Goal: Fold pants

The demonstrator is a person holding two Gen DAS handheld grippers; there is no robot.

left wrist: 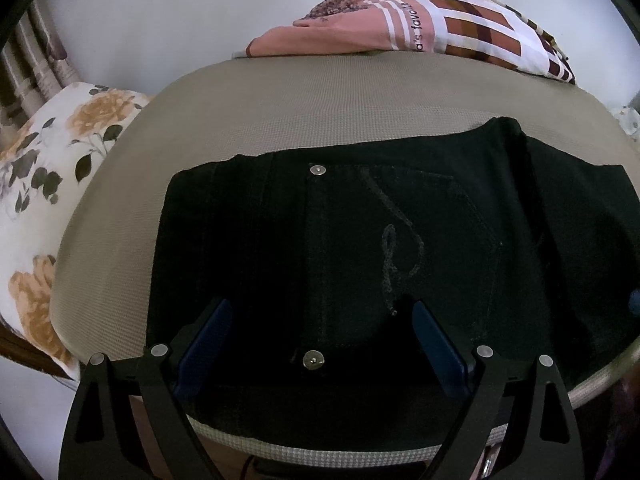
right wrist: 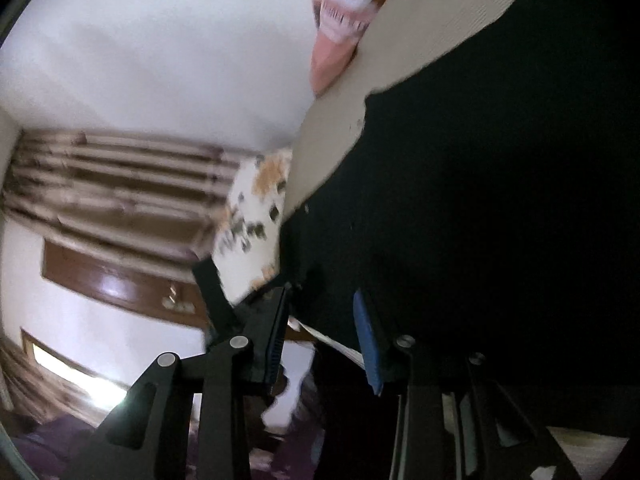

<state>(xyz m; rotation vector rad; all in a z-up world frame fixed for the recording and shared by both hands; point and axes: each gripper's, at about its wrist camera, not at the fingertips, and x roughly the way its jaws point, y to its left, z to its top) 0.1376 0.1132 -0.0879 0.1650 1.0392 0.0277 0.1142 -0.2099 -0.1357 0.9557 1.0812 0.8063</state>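
Black pants [left wrist: 360, 248] lie folded into a flat block on a beige cushioned surface [left wrist: 248, 108], with a metal waist button [left wrist: 314, 360] near the front edge. My left gripper [left wrist: 320, 320] hovers open just above the near edge, its blue-padded fingers [left wrist: 208, 336] spread either side of the button. In the right wrist view the pants [right wrist: 500, 208] fill the right side as a dark mass. My right gripper [right wrist: 324, 312] is tilted at the fabric's edge, jaws open, holding nothing. That view is blurred.
A folded pink and brown checked cloth [left wrist: 400, 20] lies at the back of the surface. A floral pillow [left wrist: 44, 184] sits to the left, also in the right wrist view [right wrist: 256, 216]. Striped curtains [right wrist: 120, 184] and a white wall lie beyond.
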